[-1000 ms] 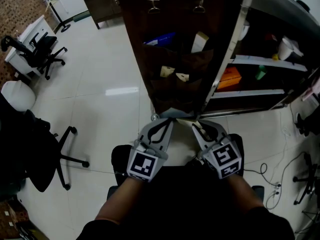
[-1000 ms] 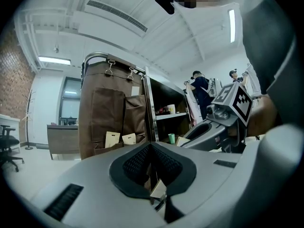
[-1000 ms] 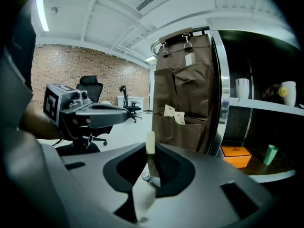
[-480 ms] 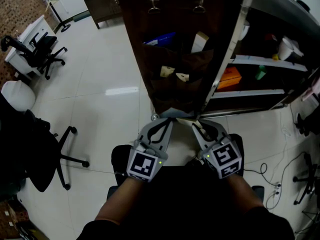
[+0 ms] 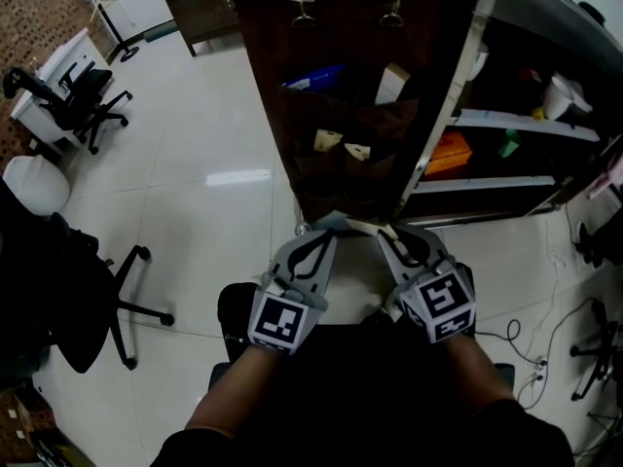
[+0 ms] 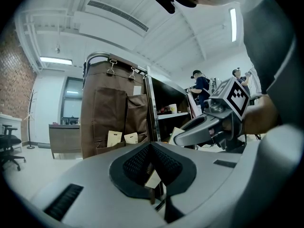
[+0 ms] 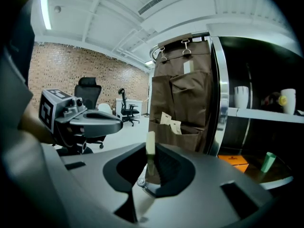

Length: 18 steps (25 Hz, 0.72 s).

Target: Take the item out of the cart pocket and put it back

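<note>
A brown fabric pocket organiser [image 5: 360, 95] hangs by clips on the end of a cart. Its lower pockets hold two cream packets [image 5: 328, 140], and the upper pockets hold a blue item [image 5: 313, 76] and a cream box [image 5: 391, 81]. Both grippers are held low in front of it, side by side and pointing at it. My right gripper [image 5: 383, 232] is shut on a thin cream packet [image 7: 150, 148] that stands edge-on between its jaws. My left gripper [image 5: 329, 224] has its jaws closed, with a small cream piece [image 6: 153, 179] showing between them.
The cart's shelves [image 5: 526, 125] at the right carry an orange box [image 5: 448, 152], a green cup [image 5: 508, 144] and white cups. Black office chairs [image 5: 107, 300] stand on the pale tiled floor at the left. Cables [image 5: 545, 348] lie at the right. People [image 6: 199, 84] stand beyond the cart.
My right gripper has edged slightly up and forward with the packet in it. The left gripper has kept still.
</note>
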### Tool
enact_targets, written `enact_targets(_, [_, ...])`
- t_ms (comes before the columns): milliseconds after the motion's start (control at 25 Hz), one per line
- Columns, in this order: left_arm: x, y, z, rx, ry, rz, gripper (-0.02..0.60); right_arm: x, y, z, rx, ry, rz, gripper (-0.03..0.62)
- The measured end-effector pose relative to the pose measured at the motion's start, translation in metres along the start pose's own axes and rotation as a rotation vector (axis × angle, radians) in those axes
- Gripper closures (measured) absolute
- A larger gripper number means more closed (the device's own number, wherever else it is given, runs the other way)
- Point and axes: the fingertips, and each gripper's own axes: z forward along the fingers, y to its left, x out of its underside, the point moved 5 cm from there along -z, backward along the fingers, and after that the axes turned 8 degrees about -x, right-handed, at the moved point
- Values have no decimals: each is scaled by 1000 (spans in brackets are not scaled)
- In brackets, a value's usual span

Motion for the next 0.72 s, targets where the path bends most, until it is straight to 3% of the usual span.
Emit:
enact_targets(320, [1, 0, 1, 2, 2, 2, 581, -24, -38, 26, 77, -5, -95, 526])
enact_targets(720, [3, 0, 2, 4, 9, -17, 581, 3, -78, 86, 107, 94, -108, 526])
